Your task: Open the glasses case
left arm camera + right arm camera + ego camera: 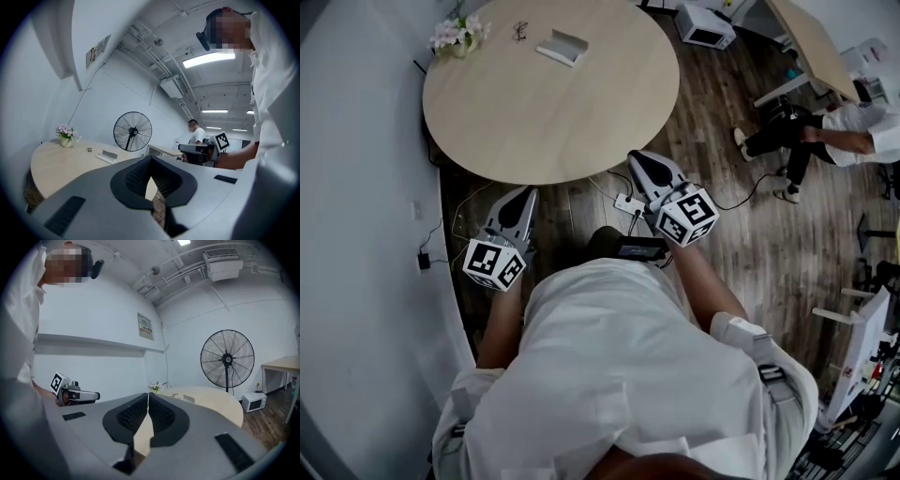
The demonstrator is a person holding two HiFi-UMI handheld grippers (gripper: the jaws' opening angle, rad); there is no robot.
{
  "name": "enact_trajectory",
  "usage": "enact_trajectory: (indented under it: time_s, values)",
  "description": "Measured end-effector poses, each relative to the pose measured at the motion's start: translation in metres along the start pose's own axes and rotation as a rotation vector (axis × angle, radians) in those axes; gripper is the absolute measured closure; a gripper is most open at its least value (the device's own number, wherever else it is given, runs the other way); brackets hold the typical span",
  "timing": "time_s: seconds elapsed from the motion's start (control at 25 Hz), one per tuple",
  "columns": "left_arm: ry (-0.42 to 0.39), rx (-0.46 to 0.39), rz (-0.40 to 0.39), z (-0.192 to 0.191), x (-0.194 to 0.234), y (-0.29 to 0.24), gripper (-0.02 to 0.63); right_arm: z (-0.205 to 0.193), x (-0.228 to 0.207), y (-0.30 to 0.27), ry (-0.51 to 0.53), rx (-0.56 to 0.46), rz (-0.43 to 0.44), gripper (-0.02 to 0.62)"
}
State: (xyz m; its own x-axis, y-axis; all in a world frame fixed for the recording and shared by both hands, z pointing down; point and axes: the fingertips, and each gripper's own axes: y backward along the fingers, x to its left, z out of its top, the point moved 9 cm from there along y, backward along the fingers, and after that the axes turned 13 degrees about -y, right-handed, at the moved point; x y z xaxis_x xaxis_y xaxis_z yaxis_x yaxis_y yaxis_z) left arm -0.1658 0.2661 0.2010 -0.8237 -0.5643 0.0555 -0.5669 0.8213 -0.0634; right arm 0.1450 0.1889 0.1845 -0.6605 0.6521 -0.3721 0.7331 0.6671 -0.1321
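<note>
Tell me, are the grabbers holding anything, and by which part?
Nothing is held. The left gripper and right gripper are both shut and empty; the glasses case lies on the table, away from both.

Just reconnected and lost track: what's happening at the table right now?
A person stands short of the round table, holding the left gripper and right gripper low, both with jaws together and empty. The glasses case lies untouched at the table's far side, near glasses and flowers.
</note>
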Motion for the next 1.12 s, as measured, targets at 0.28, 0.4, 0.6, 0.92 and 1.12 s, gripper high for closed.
enact_trajectory:
  time_s: [0.28,0.4,0.6,0.92,1.12]
  values:
    - [-0.050,0.005,0.058,0.031,-0.085,-0.013,0.594,0.025,-0.016,0.073,0.022,-0.027,0.057,0.568]
    - [-0.049,0.008,0.078,0.037,-0.101,-0.019,0.594,0.028,-0.023,0.092,0.018,-0.026,0.075,0.568]
    - [-0.059,0.043,0.090,0.041,-0.139,-0.029,0.594,0.023,-0.044,0.128,-0.036,-0.012,0.087,0.568]
    - [-0.055,0.074,0.132,0.040,-0.183,-0.037,0.594,0.025,-0.076,0.168,-0.050,-0.031,0.082,0.568]
    - [-0.079,0.038,0.114,0.048,-0.191,-0.044,0.594,0.024,-0.087,0.184,-0.059,-0.067,0.044,0.569]
